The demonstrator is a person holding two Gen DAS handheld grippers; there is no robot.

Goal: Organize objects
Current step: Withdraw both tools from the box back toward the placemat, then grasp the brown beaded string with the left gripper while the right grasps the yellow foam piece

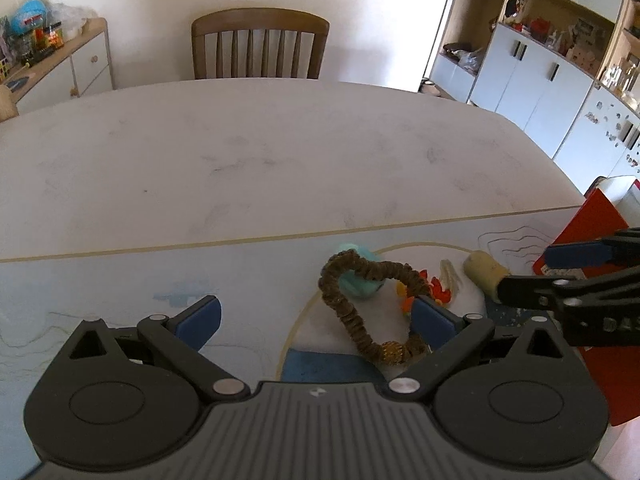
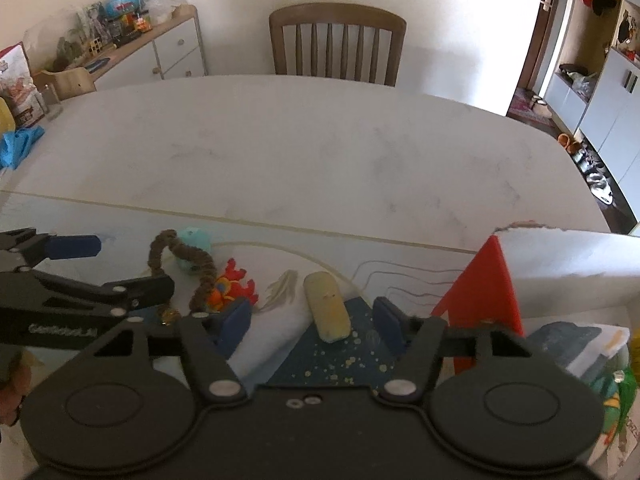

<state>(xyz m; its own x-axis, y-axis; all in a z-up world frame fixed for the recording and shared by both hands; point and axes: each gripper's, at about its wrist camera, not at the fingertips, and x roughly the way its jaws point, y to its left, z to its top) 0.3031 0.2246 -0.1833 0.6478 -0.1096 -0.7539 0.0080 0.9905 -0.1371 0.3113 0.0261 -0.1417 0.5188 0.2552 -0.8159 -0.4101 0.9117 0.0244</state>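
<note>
Both hand-held grippers open: right (image 2: 310,318) w/ yellow block (image 2: 326,306) between pads, untouched; left (image 1: 316,316) empty.

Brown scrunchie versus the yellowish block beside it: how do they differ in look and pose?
The brown scrunchie is a ruffled, floppy loop with a gold bead, draped over a teal toy; the yellowish block is solid, smooth and oblong, lying flat. The scrunchie lies before the left gripper, the block between the right gripper jaws, untouched. Both rest on the printed mat.
</note>
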